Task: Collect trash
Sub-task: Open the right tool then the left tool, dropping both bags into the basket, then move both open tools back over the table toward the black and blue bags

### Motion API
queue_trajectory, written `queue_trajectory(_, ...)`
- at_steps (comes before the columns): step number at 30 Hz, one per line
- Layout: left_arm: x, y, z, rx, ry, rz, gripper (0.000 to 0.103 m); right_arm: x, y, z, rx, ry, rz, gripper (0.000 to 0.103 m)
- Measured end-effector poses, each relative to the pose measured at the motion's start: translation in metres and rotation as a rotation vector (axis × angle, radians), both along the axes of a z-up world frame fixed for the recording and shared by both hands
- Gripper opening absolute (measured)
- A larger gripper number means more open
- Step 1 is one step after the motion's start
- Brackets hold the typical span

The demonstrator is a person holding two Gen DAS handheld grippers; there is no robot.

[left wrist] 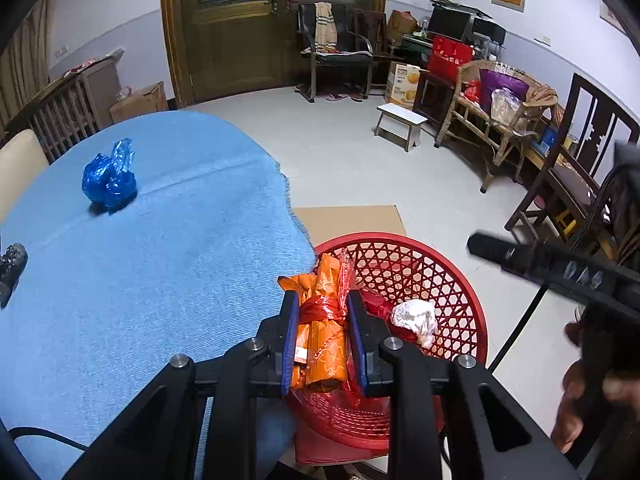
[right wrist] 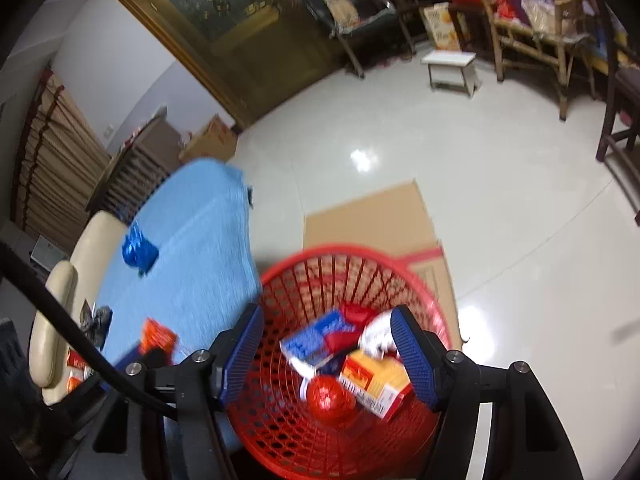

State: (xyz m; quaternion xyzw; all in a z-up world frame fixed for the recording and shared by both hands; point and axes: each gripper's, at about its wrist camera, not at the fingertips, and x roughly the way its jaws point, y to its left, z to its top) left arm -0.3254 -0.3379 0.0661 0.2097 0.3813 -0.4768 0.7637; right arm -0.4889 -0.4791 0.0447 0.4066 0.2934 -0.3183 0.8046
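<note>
While left hand-held gripper (left wrist: 323, 312) clamps orange wrapper (left wrist: 322, 332), blue bag (left wrist: 109, 178) on tablecloth (left wrist: 160, 260)

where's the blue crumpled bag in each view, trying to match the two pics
Left wrist: the blue crumpled bag lies upper left, on the blue tablecloth.
Right wrist: the same bag sits left of centre, smaller and blurred, on that cloth.
Shared landmark: the red basket, right of the cloth in both views.
</note>
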Motion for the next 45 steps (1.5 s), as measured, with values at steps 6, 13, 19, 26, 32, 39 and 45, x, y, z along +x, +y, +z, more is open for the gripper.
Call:
queue_trajectory(6, -0.01, -0.008, -0.006, 0.021, 0.002, -0.034, 0.025, -0.006, -0.006, 0.015, -0.034, -0.034, -0.034, 0.07)
queue_trajectory(13, -0.017, -0.017, -0.015, 0.054, 0.005, -0.061, 0.025, -0.01, -0.007, 0.018, -0.044, -0.042, -0.054, 0.07)
queue_trajectory(19, -0.017, -0.024, -0.023, 0.086, 0.033, -0.069, 0.053, -0.015, -0.009, 0.024, -0.06, -0.048, -0.074, 0.07)
queue_trajectory(26, -0.009, -0.019, -0.018, 0.077, 0.037, -0.03, 0.07, -0.017, -0.008, 0.031, -0.081, -0.044, -0.077, 0.07)
queue_trajectory(32, 0.005, -0.004, -0.006, 0.05, 0.033, 0.014, 0.07, -0.006, -0.001, 0.032, -0.083, -0.032, -0.043, 0.07)
queue_trajectory(39, 0.036, 0.029, 0.008, 0.009, 0.038, 0.12, 0.071, 0.02, 0.017, 0.037, -0.096, -0.018, 0.03, 0.07)
queue_trajectory(45, 0.078, 0.074, 0.018, -0.022, 0.032, 0.26, 0.073, 0.051, 0.039, 0.037, -0.099, -0.004, 0.113, 0.07)
